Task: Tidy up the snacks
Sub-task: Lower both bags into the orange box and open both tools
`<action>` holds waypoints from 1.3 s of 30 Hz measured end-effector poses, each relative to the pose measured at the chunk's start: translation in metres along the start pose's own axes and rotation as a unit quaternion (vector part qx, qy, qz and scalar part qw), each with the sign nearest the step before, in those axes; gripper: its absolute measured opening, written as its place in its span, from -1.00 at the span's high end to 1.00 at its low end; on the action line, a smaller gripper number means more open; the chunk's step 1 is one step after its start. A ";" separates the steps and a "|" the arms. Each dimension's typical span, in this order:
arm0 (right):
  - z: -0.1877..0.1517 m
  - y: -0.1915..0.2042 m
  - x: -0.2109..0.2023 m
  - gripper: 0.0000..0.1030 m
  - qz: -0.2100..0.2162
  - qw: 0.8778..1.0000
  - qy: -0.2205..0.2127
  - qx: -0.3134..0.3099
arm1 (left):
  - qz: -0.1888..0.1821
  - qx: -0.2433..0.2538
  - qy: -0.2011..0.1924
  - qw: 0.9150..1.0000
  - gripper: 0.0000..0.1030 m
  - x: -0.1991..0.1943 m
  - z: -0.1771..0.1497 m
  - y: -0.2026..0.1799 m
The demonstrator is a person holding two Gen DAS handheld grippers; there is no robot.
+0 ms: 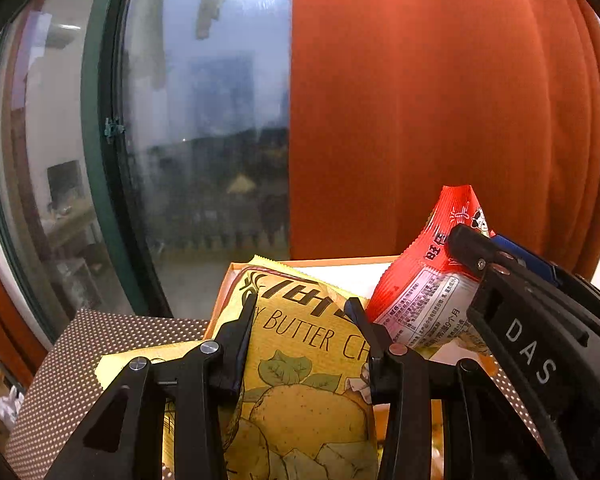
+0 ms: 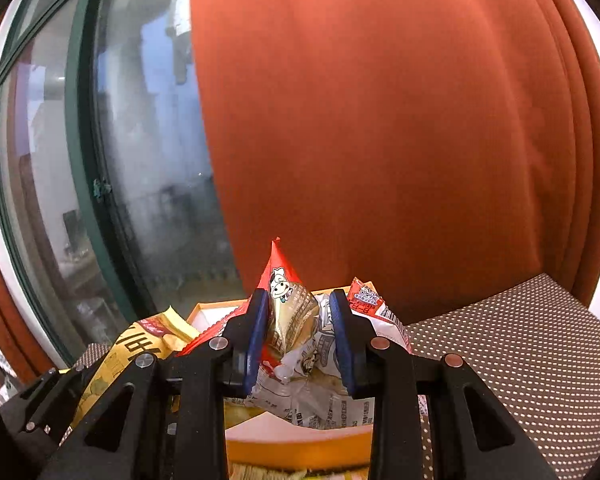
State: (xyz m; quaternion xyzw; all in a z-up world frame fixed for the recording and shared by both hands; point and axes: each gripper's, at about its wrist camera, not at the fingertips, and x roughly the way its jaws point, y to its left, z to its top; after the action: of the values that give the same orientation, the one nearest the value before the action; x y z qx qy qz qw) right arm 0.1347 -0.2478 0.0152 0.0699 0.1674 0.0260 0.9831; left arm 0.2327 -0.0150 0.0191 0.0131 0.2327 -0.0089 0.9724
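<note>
My left gripper (image 1: 302,316) is shut on a yellow butter chips bag (image 1: 304,364), held over the left side of an orange box (image 1: 340,263). My right gripper (image 2: 300,308) is shut on a red and white rice cracker packet (image 2: 296,320) and holds it above the same box (image 2: 300,446). In the left wrist view that red packet (image 1: 424,280) and the right gripper (image 1: 540,320) show at the right. In the right wrist view the yellow bag (image 2: 140,348) and part of the left gripper (image 2: 44,400) show at the lower left.
The box stands on a brown tablecloth with white dots (image 2: 520,352). A second yellow packet (image 1: 140,360) lies left of the box. An orange curtain (image 1: 420,120) and a window (image 1: 204,140) are behind the table.
</note>
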 end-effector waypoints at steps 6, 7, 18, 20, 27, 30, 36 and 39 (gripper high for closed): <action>-0.005 -0.009 0.052 0.33 -0.006 0.999 0.031 0.005 | 0.009 -0.006 0.030 0.999 0.18 0.048 -0.006 -0.006; -0.003 -0.007 0.061 0.33 -0.005 0.999 0.036 0.007 | 0.010 -0.010 0.039 0.999 0.18 0.059 -0.008 -0.005; -0.023 -0.001 0.130 0.33 -0.021 0.995 0.096 -0.005 | -0.009 -0.046 0.108 0.993 0.07 0.129 -0.016 0.002; -0.026 -0.004 0.137 0.28 -0.021 0.994 0.109 -0.002 | -0.004 -0.036 0.122 0.992 0.02 0.137 -0.016 -0.004; -0.032 -0.014 0.145 -0.49 -0.010 0.989 0.143 0.027 | -0.017 0.003 0.126 0.992 -0.53 0.142 -0.005 -0.014; -0.029 -0.010 0.134 -0.68 -0.009 0.992 0.124 0.014 | -0.027 0.005 0.112 0.993 -0.61 0.138 0.001 -0.015; -0.024 -0.009 0.128 -0.74 -0.016 0.993 0.119 0.010 | -0.042 -0.011 0.103 0.994 -0.61 0.124 0.000 -0.011; -0.023 -0.007 0.126 -0.74 -0.018 0.992 0.123 0.002 | -0.042 -0.013 0.100 0.994 -0.61 0.117 -0.002 -0.007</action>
State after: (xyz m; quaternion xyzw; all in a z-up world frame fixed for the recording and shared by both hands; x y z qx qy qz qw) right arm 0.2466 -0.2420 -0.0481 0.0647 0.2885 0.0166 0.9552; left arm 0.3356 -0.0237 -0.0354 -0.0083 0.3294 -0.0458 0.9430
